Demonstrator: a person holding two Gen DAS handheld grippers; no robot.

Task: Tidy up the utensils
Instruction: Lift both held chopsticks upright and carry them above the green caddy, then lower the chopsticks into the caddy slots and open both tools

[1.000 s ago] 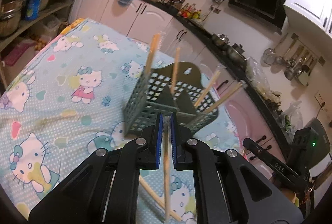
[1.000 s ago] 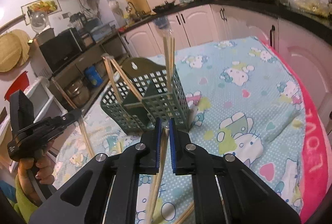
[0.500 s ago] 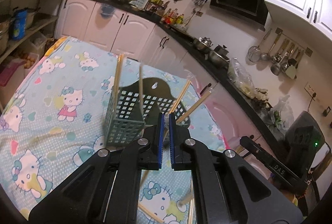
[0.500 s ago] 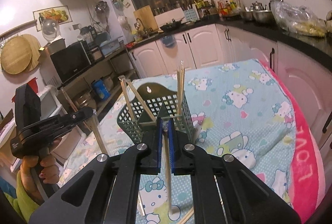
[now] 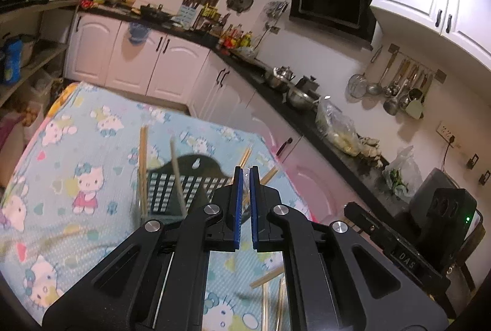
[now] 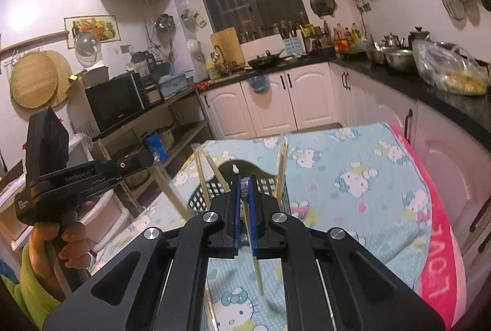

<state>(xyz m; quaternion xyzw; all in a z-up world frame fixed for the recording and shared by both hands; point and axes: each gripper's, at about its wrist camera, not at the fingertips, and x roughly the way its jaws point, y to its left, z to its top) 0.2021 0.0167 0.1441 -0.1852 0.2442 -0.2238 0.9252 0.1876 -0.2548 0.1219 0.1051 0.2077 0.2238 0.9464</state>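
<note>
Low in frame, the right hand-held gripper [image 6: 244, 188] pinches a chopstick [image 6: 257, 272] before the green basket [image 6: 199, 200], while the left hand-held gripper [image 5: 246, 177] sits pressed together.

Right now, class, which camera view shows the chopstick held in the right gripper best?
The right wrist view: the chopstick hangs between the shut right gripper, its lower end over the cloth. The left wrist view shows only that gripper's black body at the right edge, not its chopstick.

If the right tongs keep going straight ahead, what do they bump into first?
Most likely the dark slotted utensil basket directly ahead of the right tongs, which grip a chopstick. Depth is hard to judge.
</note>
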